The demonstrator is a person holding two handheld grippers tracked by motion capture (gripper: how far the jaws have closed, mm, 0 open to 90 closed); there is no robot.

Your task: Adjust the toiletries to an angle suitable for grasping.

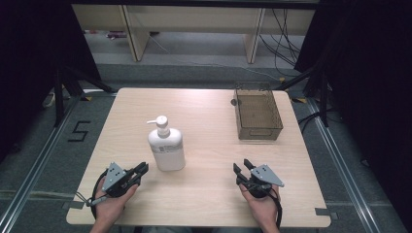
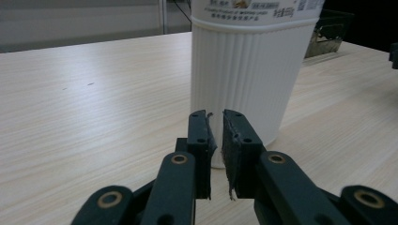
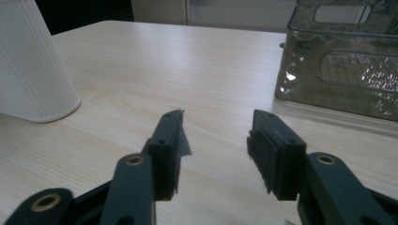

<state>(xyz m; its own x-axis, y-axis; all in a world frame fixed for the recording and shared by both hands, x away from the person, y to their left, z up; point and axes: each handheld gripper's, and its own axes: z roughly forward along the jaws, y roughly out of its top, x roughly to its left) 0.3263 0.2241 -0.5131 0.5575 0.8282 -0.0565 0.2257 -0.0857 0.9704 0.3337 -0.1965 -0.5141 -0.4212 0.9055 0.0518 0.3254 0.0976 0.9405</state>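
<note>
We see the white pump bottle (image 1: 166, 148) standing upright left of centre on the tabletop (image 1: 209, 189), just ahead of the left tongs (image 1: 141, 171), whose jaws stand narrow, nearly together, holding nothing. The right tongs (image 1: 242, 167) rest well apart from it, jaws wide and empty. We judge the bottle stiff, ribbed, fairly heavy if full and top-heavy at the pump; the ribbed body offers the surest hold. In the left gripper view its label and pump are cut off. The clear basket (image 1: 257, 115) sits far right.
</note>
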